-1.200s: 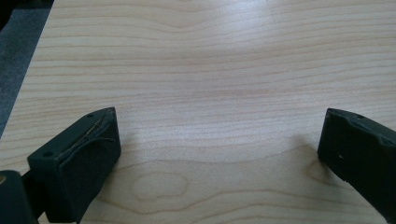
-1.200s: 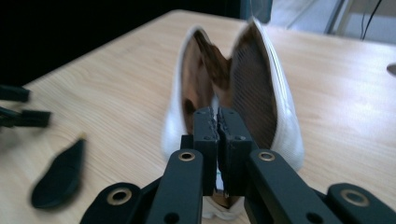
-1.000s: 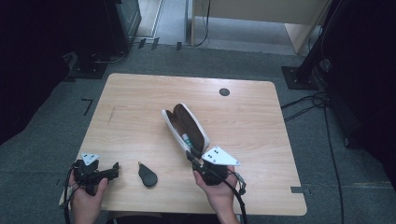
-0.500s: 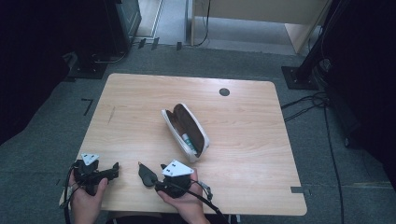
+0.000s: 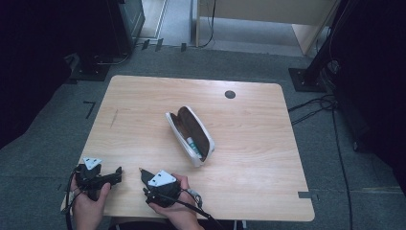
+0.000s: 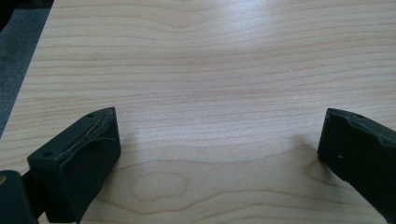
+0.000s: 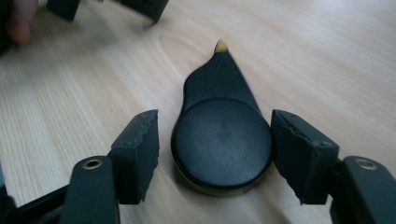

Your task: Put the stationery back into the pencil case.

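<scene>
A flat black teardrop-shaped piece [image 7: 222, 144] with a yellow tip lies on the wooden table [image 5: 249, 158] near its front edge. Its pointed end [image 5: 142, 171] pokes out from under my right gripper [image 5: 149, 179]. In the right gripper view, the right gripper [image 7: 215, 149] straddles the round end. Its jaws have just been opening and stand open, with narrow gaps on either side of the piece. My left gripper [image 5: 115, 176] rests at the front left, and the left gripper view shows it [image 6: 217, 140] wide open over bare wood. An open brown-lined glasses case [image 5: 190, 135] lies mid-table.
A small white and green item [image 5: 193, 143] sits inside the case. A dark round grommet [image 5: 230, 94] is at the table's far side. The left gripper's jaws [image 7: 140, 7] and a fingertip [image 7: 18, 23] edge the right gripper view. Cables and stands surround the table on the floor.
My right gripper has left the glasses case and come left and down to the black piece near the front edge, its jaws spread wider. The left gripper has stayed put.
</scene>
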Tool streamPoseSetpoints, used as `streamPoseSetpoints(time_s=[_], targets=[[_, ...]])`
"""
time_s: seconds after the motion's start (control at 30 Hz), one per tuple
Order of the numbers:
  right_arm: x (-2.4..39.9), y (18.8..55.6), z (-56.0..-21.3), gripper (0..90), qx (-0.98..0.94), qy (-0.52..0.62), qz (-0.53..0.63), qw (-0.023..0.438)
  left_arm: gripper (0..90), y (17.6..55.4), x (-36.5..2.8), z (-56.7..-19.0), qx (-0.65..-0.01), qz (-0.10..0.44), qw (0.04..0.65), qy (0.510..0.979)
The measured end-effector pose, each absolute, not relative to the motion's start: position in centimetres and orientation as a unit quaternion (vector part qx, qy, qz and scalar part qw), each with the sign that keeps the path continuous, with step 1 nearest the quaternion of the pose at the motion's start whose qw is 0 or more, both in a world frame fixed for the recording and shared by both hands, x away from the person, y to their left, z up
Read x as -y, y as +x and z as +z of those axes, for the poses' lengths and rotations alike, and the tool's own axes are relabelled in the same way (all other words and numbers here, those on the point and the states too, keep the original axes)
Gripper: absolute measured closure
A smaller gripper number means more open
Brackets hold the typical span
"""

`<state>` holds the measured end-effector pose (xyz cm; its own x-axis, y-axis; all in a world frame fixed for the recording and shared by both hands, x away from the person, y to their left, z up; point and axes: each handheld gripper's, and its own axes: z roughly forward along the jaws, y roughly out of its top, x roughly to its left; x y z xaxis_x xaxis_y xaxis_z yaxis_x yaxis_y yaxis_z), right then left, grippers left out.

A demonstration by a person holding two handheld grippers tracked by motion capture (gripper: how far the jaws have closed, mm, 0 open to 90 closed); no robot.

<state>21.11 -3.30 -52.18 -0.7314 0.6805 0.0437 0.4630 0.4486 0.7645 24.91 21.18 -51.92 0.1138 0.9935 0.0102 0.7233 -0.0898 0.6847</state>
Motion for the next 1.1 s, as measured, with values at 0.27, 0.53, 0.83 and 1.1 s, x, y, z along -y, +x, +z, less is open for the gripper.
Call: streamPoseSetpoints(time_s=[0.27, 0.53, 0.83, 1.1], targets=[[3.4, 21.2, -52.2, 41.5, -0.841, 0.337, 0.397, 0.144, 0.0, 24.9, -21.2, -51.9, -0.617, 0.249, 0.272, 0.695], [4.7, 21.2, -51.8, 41.7, -0.826, 0.358, 0.420, 0.118, 0.0, 24.6, -21.1, -51.9, -0.605, 0.244, 0.277, 0.706], [6.2, 20.7, -50.3, 41.7, -0.808, 0.370, 0.443, 0.122, 0.0, 23.5, -18.3, -51.9, -0.536, 0.238, 0.290, 0.757], [7.8, 20.1, -48.3, 41.7, -0.792, 0.373, 0.465, 0.132, 0.0, 23.9, -19.1, -52.0, -0.553, 0.222, 0.293, 0.748]])
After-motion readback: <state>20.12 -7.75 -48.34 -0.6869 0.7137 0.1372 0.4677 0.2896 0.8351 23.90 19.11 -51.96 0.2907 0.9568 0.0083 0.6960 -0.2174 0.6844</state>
